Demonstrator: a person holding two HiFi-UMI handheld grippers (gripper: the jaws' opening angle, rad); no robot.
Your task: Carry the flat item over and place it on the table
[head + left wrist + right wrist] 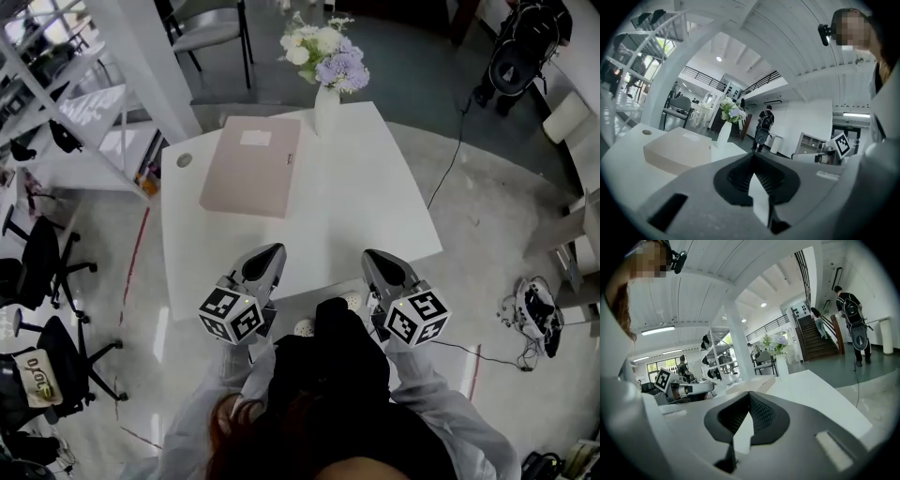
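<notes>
flat matte pink box lies on smooth white table.

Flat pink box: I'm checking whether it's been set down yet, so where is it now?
In the head view the flat pink box lies on the white table, in its far left part, just left of the flower vase.

Label on flat item: illegible
</notes>
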